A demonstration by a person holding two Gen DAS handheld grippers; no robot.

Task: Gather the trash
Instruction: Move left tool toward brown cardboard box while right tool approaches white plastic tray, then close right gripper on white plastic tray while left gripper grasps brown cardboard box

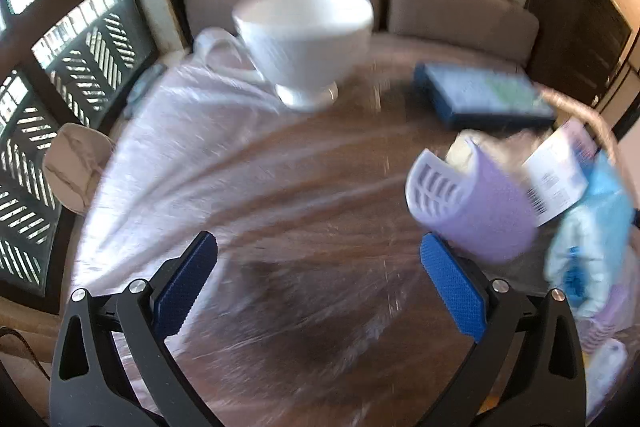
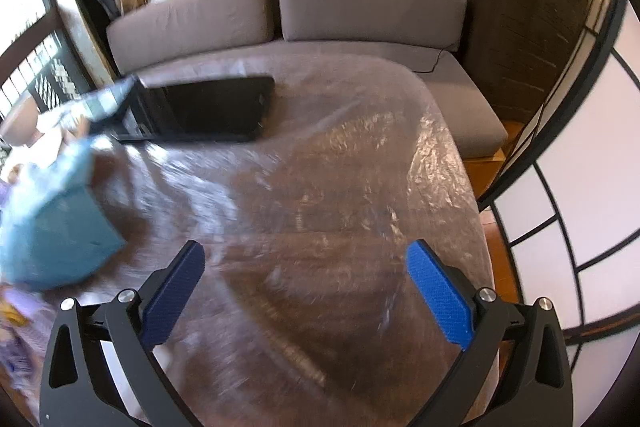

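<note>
A heap of trash lies at the right of the left wrist view: a lilac plastic container with a white grille [image 1: 468,203], a white barcode-labelled packet [image 1: 560,175] and a light blue wrapper [image 1: 592,247], seemingly inside a woven basket [image 1: 592,119]. My left gripper [image 1: 320,259] is open and empty above the plastic-covered wooden table [image 1: 280,187], its right finger close to the lilac container. In the right wrist view my right gripper [image 2: 306,267] is open and empty over the table [image 2: 320,187]. A light blue packet [image 2: 52,223] sits at its left.
A white footed cup [image 1: 304,39] stands at the table's far side. A dark blue flat box [image 1: 480,95] lies behind the trash, also in the right wrist view [image 2: 208,107]. A brown sofa [image 2: 360,11] runs behind the table. A window grille [image 1: 60,67] is at left.
</note>
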